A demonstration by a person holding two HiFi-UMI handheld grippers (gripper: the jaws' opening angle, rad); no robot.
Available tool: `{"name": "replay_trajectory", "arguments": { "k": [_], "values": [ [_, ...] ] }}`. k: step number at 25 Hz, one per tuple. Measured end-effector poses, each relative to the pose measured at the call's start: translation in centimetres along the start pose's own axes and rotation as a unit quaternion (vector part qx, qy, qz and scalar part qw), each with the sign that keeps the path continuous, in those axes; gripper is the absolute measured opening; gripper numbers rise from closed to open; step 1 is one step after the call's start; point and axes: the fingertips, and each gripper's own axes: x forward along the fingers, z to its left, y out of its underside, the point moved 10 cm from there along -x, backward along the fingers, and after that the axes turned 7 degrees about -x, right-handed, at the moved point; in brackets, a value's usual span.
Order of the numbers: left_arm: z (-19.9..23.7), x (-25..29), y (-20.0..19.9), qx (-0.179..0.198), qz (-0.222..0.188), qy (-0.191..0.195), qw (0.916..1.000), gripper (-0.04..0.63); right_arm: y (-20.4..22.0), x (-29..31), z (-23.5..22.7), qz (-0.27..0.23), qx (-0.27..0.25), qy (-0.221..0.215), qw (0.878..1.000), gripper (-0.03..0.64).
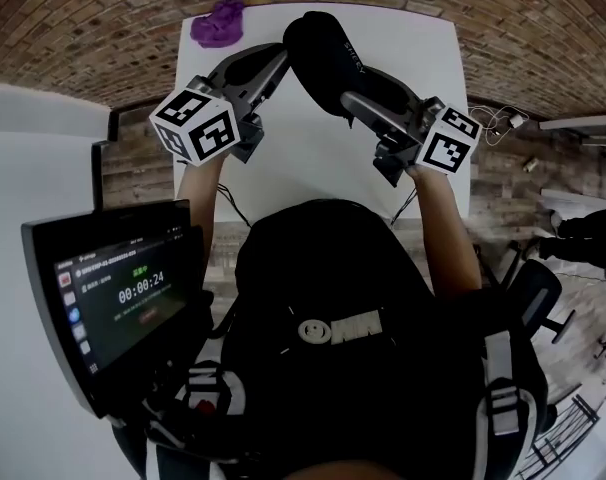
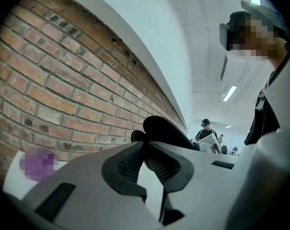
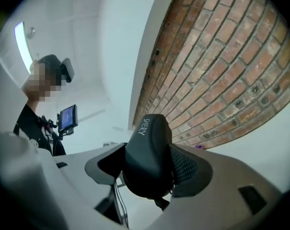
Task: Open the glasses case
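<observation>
A black glasses case [image 1: 323, 53] is held up over the white table [image 1: 313, 168]. My right gripper [image 1: 355, 86] grips its lower end; in the right gripper view both pads press the sides of the case [image 3: 147, 157], which stands upright between them with white lettering near its top. My left gripper [image 1: 281, 60] comes in from the left and meets the case's left edge. In the left gripper view the jaws [image 2: 145, 150] are shut, with a small black lobe of the case [image 2: 164, 128] right at the pad tips; how much of it is pinched is hidden.
A purple object [image 1: 218, 23] lies at the table's far left corner, next to a brick wall [image 2: 63, 90]. A dark screen [image 1: 113, 298] stands at my near left. Cables [image 1: 498, 120] lie past the table's right edge. A person [image 2: 206, 128] stands far off.
</observation>
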Motion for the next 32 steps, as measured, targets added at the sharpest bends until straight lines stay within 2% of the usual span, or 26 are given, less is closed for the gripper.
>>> {"name": "replay_trajectory", "arguments": {
  "k": [3,5,6,7,8,10,13,15,17,18,19,21,22,24,26,29,31,32],
  "values": [
    [0.0,0.5,0.4,0.025,0.021,-0.02,0.9992,0.053,0.0,-0.1,0.1,-0.024,0.013,-0.006,1.0,0.295],
    [-0.1,0.9,0.9,0.047,0.041,-0.042,0.9971,0.102,-0.1,-0.3,0.1,-0.041,0.023,-0.011,0.999,0.295],
    [0.0,1.1,1.2,0.055,0.045,-0.054,0.996,0.16,-0.2,-0.3,0.1,-0.053,0.033,-0.017,0.998,0.295],
    [0.1,1.1,1.4,0.055,0.042,-0.062,0.9956,0.238,-0.3,-0.4,0.1,-0.066,0.043,-0.025,0.997,0.293],
    [0.4,1.0,1.4,0.047,0.035,-0.065,0.9962,0.281,-0.4,-0.5,0.2,-0.075,0.05,-0.032,0.995,0.293],
    [0.8,0.8,1.4,0.016,0.019,-0.052,0.9983,0.299,-0.5,-0.5,0.2,-0.086,0.063,-0.045,0.993,0.293],
    [0.4,0.9,1.2,-0.016,-0.003,0.002,0.9999,0.299,-0.4,-0.6,0.0,-0.109,0.099,-0.069,0.987,0.293],
    [-0.3,1.3,1.2,-0.029,-0.009,0.042,0.9987,0.299,-0.1,-0.5,-0.1,-0.11,0.105,-0.073,0.986,0.293],
    [-0.7,1.7,1.4,-0.034,-0.001,0.054,0.998,0.299,0.1,-0.2,0.0,-0.104,0.101,-0.074,0.987,0.293],
    [-0.6,1.8,1.5,-0.038,0.006,0.049,0.998,0.29,0.2,-0.1,0.0,-0.108,0.11,-0.083,0.985,0.293],
    [-0.4,1.8,1.6,-0.05,0.015,0.044,0.9977,0.193,0.3,0.0,0.0,-0.115,0.126,-0.098,0.98,0.293],
    [0.2,1.6,1.5,-0.094,0.022,0.038,0.9946,0.098,0.4,0.2,0.1,-0.125,0.157,-0.128,0.971,0.295],
    [0.5,1.5,1.4,-0.112,0.022,0.035,0.9929,0.086,0.5,0.3,0.2,-0.122,0.157,-0.131,0.971,0.295],
    [0.8,1.4,1.3,-0.123,0.02,0.019,0.9921,0.078,0.7,0.3,0.2,-0.102,0.125,-0.108,0.981,0.295],
    [1.2,1.2,1.2,-0.129,0.011,-0.003,0.9916,0.073,0.7,0.0,0.0,-0.092,0.084,-0.063,0.99,0.295],
    [2.3,0.3,0.8,-0.133,-0.004,-0.052,0.9898,0.058,-0.1,-1.6,-1.1,-0.123,0.056,0.012,0.991,0.295],
    [2.9,-0.2,0.6,-0.13,-0.009,-0.09,0.9874,0.058,-0.8,-2.2,-0.9,-0.119,0.023,0.024,0.992,0.293],
    [3.2,-0.3,0.6,-0.133,-0.013,-0.106,0.9854,0.058,-1.2,-2.0,-0.3,-0.103,-0.003,0.012,0.995,0.293]
  ]
}}
